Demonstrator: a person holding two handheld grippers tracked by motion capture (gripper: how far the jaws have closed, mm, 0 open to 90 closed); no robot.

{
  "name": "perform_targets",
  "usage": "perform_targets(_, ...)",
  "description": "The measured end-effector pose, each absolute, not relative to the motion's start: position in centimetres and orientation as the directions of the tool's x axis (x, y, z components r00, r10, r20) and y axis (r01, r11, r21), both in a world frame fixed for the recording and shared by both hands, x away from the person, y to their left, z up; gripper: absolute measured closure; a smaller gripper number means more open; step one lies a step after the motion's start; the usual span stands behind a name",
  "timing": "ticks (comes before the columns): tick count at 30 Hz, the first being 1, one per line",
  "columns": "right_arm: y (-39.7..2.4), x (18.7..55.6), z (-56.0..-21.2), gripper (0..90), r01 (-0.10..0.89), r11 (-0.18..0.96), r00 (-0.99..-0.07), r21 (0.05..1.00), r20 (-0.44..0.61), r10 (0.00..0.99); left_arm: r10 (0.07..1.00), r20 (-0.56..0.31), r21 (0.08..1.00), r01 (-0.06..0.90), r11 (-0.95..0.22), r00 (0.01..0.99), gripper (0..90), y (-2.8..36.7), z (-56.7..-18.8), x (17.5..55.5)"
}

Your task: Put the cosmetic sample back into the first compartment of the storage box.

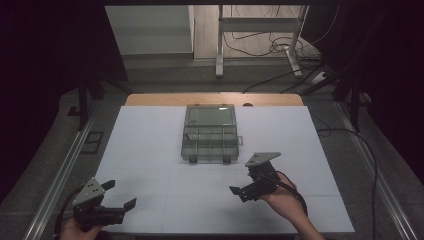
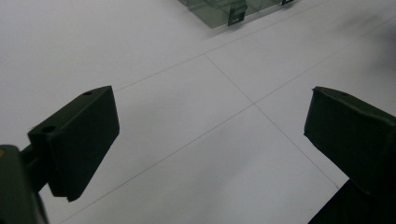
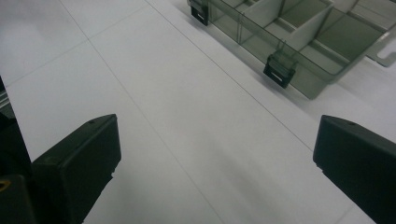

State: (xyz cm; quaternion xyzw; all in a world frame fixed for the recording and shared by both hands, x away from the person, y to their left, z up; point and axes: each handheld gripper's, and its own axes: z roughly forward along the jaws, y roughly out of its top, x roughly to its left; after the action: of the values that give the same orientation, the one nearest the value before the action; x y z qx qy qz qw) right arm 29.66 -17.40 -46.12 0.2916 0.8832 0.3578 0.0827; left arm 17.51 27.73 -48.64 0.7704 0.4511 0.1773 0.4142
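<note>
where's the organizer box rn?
The box, lid open, sits mid-table toward the far edge in the high view, on the white mat. The right gripper is nearer to it than the left gripper.

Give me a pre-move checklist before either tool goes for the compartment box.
1. Left tool open, nothing between its jaws: ok.
2. Right tool open, nothing held: ok.
3. Compartment box lid raised, dividers exposed: ok.
4. Front latches hanging free at the box's near wall: ok.
5. White table surface bare between both tools and the box: ok.
6. Contents of the compartments: cannot tell; the clear plastic and dim light hide any small parts.
</note>
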Motion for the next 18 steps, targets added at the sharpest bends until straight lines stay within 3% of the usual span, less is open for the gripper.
perform_targets(18,-21.5,27.7,-46.0,0.2,0.478,0.502,-0.751,0.720,0.040,0.659,0.845,-0.095,0.795,0.550,-0.254,0.527,3.7,27.6,-48.7,17.5)
